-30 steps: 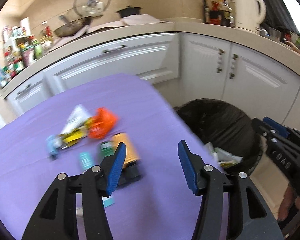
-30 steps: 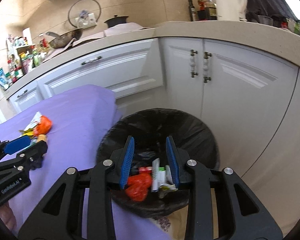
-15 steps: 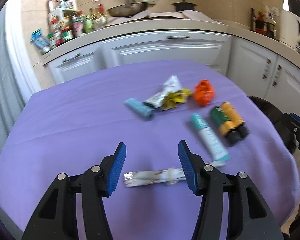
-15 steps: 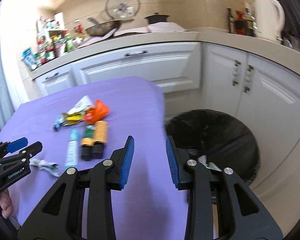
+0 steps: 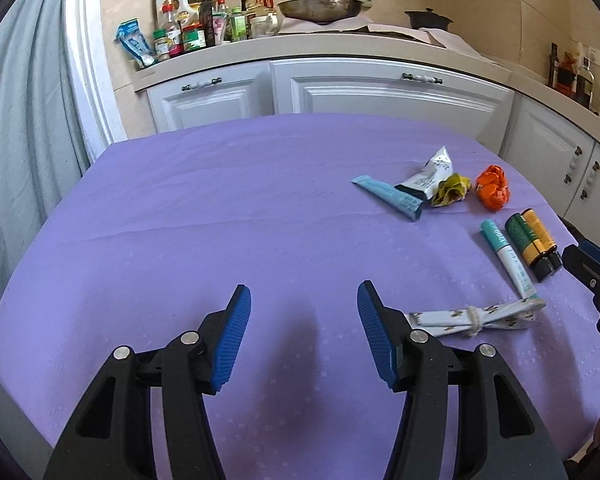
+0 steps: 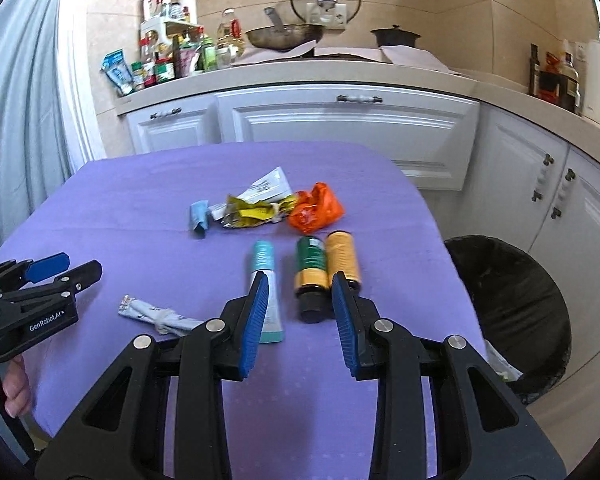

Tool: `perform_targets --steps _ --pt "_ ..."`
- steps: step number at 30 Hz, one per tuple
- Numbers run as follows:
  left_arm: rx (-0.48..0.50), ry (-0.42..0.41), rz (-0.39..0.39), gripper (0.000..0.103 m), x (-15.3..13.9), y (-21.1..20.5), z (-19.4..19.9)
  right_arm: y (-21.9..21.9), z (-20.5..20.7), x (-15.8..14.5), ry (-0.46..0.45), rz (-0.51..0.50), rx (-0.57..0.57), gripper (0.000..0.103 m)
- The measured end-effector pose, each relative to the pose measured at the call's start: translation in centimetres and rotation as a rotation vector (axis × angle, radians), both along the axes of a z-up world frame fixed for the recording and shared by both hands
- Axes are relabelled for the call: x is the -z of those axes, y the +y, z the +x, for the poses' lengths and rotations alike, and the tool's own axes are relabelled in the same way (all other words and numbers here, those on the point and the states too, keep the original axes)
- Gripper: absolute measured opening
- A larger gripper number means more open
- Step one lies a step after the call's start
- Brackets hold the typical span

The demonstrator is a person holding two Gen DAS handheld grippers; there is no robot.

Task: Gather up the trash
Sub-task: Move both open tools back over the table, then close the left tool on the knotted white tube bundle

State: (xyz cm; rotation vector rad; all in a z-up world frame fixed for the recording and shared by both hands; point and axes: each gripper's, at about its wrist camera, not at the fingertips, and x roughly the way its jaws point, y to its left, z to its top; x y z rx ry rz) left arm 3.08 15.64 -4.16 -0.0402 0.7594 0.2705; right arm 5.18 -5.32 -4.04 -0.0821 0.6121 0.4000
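Both grippers empty over the purple-clothed worktop

Our right gripper fingers, parted narrowly at the green-and-yellow cylindrical bottle, could nudge it rolling toward three o'clock; left gripper gapes empty.

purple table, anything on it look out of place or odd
Nothing is spilled or broken. Litter lies loose on the purple table: crumpled orange wrapper, yellow wrapper, teal tube, two bottles lying on their sides, and a knotted wrapper. The black-lined bin stands beside it.

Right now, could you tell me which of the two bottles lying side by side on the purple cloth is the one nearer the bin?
The yellow-orange bottle: it lies on the bin side of the green bottle, which lies beside the teal tube.
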Motion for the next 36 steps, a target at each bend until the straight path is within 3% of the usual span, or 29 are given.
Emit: perform_targets --steps 8,21,36 --pt "0.026 0.002 -0.004 0.055 0.4 -0.6 -0.5 0.0 -0.7 0.3 0.008 -0.014 0.005 0.032" --pt "0.171 -0.006 0.016 0.055 0.2 -4.8 -1.7 -3.7 -1.9 0.5 -0.002 -0.001 0.098 0.032" --pt "0.254 0.057 0.073 0.059 1.8 -9.0 -0.7 -7.8 -2.3 0.8 -0.001 0.050 0.171 0.032"
